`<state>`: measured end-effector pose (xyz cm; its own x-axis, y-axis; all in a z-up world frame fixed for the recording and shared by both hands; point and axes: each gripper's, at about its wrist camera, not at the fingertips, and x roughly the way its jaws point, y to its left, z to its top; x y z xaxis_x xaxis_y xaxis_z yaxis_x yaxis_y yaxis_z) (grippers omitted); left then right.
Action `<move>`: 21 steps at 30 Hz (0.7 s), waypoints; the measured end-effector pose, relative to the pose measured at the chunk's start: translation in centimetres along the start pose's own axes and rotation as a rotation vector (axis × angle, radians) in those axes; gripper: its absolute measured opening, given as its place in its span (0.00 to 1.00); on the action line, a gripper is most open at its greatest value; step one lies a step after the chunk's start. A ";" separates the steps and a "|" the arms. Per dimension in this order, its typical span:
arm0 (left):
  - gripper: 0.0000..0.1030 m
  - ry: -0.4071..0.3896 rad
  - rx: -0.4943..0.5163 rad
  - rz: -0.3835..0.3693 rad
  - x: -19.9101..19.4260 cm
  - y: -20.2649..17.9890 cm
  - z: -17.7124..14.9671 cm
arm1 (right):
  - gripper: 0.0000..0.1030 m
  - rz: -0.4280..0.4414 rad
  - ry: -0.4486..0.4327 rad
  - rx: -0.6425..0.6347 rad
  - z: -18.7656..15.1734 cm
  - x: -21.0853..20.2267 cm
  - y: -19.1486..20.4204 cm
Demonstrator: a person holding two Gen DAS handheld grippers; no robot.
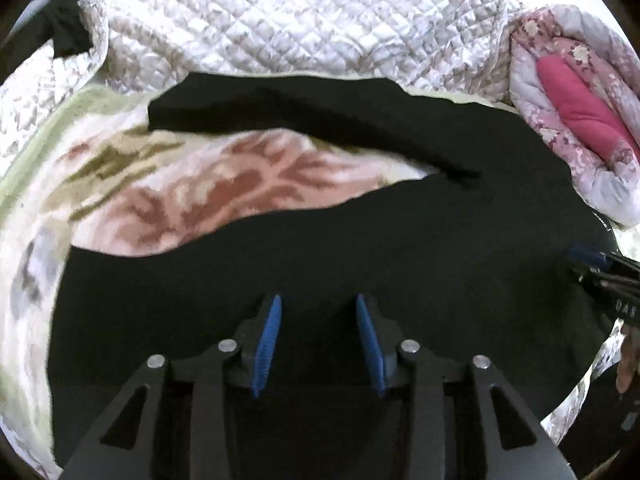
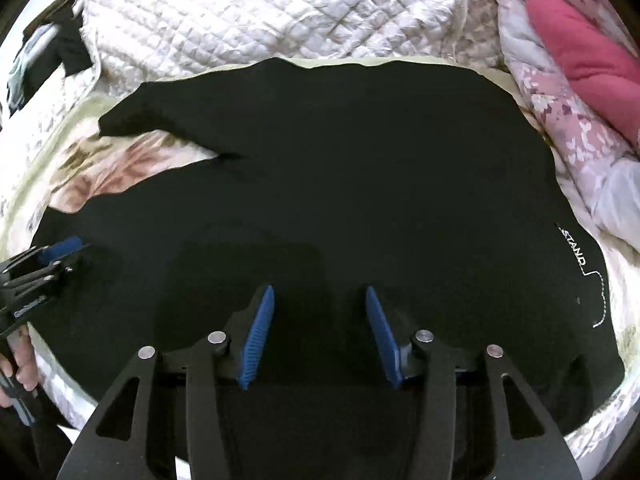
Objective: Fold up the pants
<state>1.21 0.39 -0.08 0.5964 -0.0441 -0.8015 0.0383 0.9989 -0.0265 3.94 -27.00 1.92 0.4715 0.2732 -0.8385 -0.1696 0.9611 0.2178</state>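
Black pants point(image 1: 360, 248) lie spread on a floral blanket, one leg point(image 1: 280, 108) stretching away to the far left, the other under my left gripper. In the right wrist view the pants point(image 2: 340, 184) fill the middle, with white "STAND" lettering point(image 2: 576, 250) near the right edge. My left gripper point(image 1: 318, 300) is open and empty above the near leg. My right gripper point(image 2: 320, 292) is open and empty above the waist part. Each gripper shows at the edge of the other's view: the right gripper point(image 1: 592, 258), the left gripper point(image 2: 60, 248).
A white quilted cover point(image 1: 300, 20) is bunched behind the pants. A pink floral duvet with a red lining point(image 1: 576, 108) lies at the far right. The floral blanket point(image 1: 200, 196) shows between the legs. A dark item point(image 2: 60, 52) lies at the far left.
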 end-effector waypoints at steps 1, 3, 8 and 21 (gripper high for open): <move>0.41 -0.016 0.004 0.022 -0.3 0.3 0.1 | 0.47 -0.002 -0.015 0.011 0.1 -0.3 -0.4; 0.41 -0.033 -0.015 0.080 -0.1 1.5 0.3 | 0.47 -0.029 -0.047 0.040 0.4 -0.8 -1.6; 0.58 -0.029 -0.156 0.132 0.4 5.7 0.4 | 0.47 -0.133 -0.060 0.151 0.5 -0.5 -5.8; 0.56 -0.100 -0.091 0.124 -1.1 2.8 0.5 | 0.49 -0.009 -0.170 0.102 1.0 -1.6 -2.3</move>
<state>1.05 3.27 0.98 0.6693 0.0827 -0.7384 -0.1102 0.9938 0.0115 4.49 -29.55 3.27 0.6136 0.2592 -0.7458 -0.0802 0.9602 0.2677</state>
